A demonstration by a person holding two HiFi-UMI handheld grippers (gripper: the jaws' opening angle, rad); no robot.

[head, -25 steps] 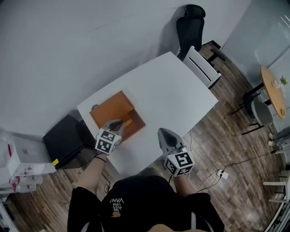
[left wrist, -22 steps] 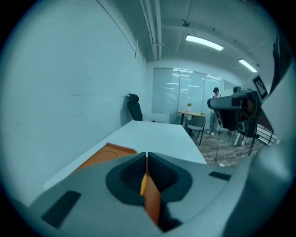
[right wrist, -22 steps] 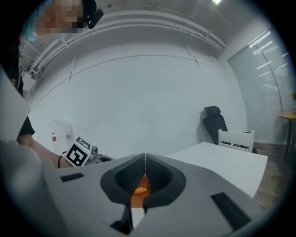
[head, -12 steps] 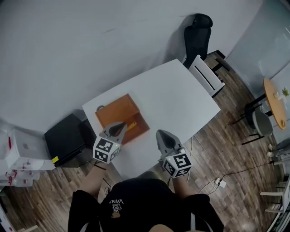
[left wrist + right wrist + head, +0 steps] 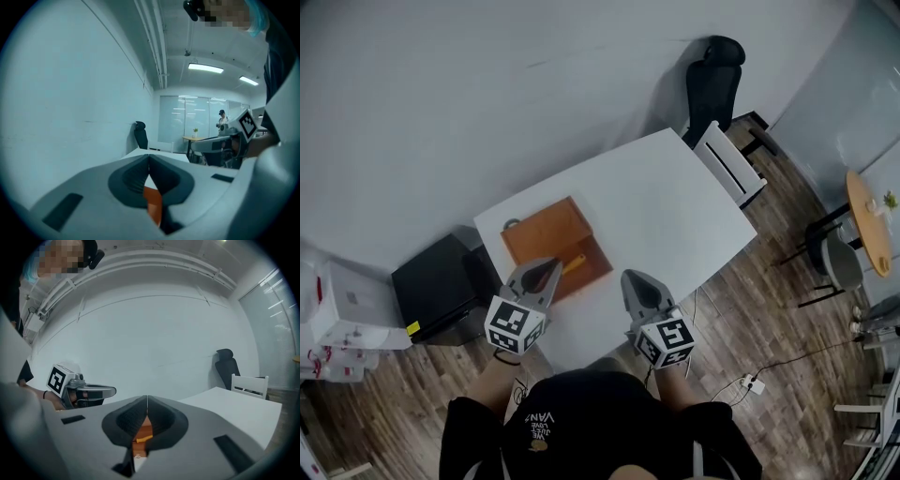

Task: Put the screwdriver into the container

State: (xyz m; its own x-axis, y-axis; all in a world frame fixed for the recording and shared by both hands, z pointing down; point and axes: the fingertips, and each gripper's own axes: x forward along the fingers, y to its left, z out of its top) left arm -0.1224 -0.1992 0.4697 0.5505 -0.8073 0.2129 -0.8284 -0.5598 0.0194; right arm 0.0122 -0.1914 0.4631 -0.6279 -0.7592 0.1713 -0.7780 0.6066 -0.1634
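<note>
The screwdriver (image 5: 574, 263) lies in the orange container (image 5: 540, 234), left of the picture's middle. The left gripper (image 5: 549, 268) has just closed on nothing, and the right gripper (image 5: 631, 277) is closed and empty too

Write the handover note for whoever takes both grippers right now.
Left gripper: jaws have just closed and now stand together with nothing between them. It hovers over the near edge of the orange container.
Right gripper: jaws together, empty, over the bare white table to the right of the container.
Screwdriver: its yellow handle lies in the container, by the near right wall, and neither gripper touches it.
Done: the screwdriver appears to be in the container.
Left: check that it lies fully inside, then draw both grippers back.
</note>
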